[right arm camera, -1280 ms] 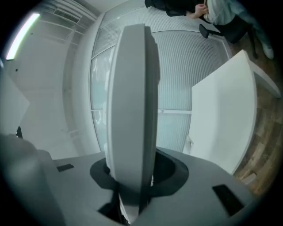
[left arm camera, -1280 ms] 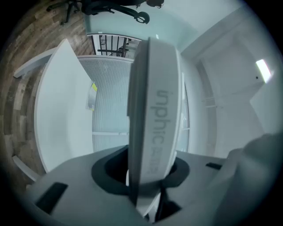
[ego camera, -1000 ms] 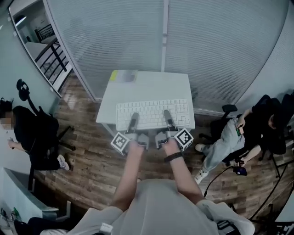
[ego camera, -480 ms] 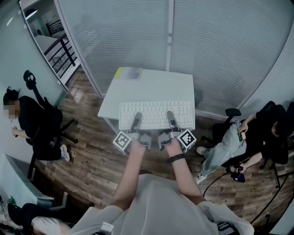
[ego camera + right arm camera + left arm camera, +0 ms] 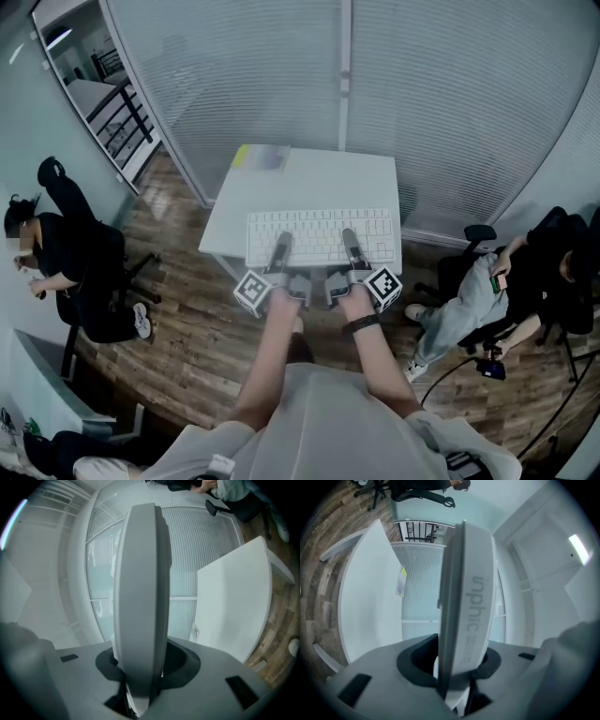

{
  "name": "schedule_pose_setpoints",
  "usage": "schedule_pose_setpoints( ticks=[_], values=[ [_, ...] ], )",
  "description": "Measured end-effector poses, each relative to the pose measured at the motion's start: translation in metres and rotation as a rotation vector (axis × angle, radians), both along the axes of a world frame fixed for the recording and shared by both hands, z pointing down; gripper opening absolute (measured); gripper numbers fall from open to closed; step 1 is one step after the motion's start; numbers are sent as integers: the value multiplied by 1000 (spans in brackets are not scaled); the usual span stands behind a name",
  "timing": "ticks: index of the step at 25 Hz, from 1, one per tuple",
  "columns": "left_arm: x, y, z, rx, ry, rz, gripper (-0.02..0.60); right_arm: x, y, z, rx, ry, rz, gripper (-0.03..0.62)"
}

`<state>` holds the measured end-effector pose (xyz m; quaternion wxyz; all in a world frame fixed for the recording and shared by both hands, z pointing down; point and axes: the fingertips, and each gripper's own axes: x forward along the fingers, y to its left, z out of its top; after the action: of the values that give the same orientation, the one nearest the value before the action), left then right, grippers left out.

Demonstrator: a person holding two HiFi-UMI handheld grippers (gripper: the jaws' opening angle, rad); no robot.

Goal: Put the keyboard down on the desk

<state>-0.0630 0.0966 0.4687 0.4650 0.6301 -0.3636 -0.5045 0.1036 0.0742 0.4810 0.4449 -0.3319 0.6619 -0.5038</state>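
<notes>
Still little change over last second: left tool (image 5: 280, 246) and right tool (image 5: 349, 240) stay clamped on near edge of keyboard (image 5: 319, 232), same grip. I hold it level over near half of surface (image 5: 319, 178). Judging it not yet down, so lowering remains.

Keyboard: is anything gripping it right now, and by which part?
Yes. Both grippers hold the keyboard by its near long edge: the left gripper left of its middle, the right gripper right of its middle.
</notes>
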Motion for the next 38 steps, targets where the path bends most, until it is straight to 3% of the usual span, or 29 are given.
schedule_pose_setpoints(
  ticks=[11,19,28,32,38],
  values=[
    [-6,-121,-4,-14,2,78,137,-5,-108,-5,-2,-5,74,129],
    [-39,-193,2,-1,-7,142,137,-38,-170,1,-5,-1,105,129],
    [-50,-239,30,-73,15,191,137,-50,-210,24,-41,-21,177,129],
    [-58,-255,39,-69,31,214,137,-56,-222,36,-61,20,184,129],
    [-41,-276,63,-111,33,223,137,-39,-240,54,-93,28,218,129]
  ],
)
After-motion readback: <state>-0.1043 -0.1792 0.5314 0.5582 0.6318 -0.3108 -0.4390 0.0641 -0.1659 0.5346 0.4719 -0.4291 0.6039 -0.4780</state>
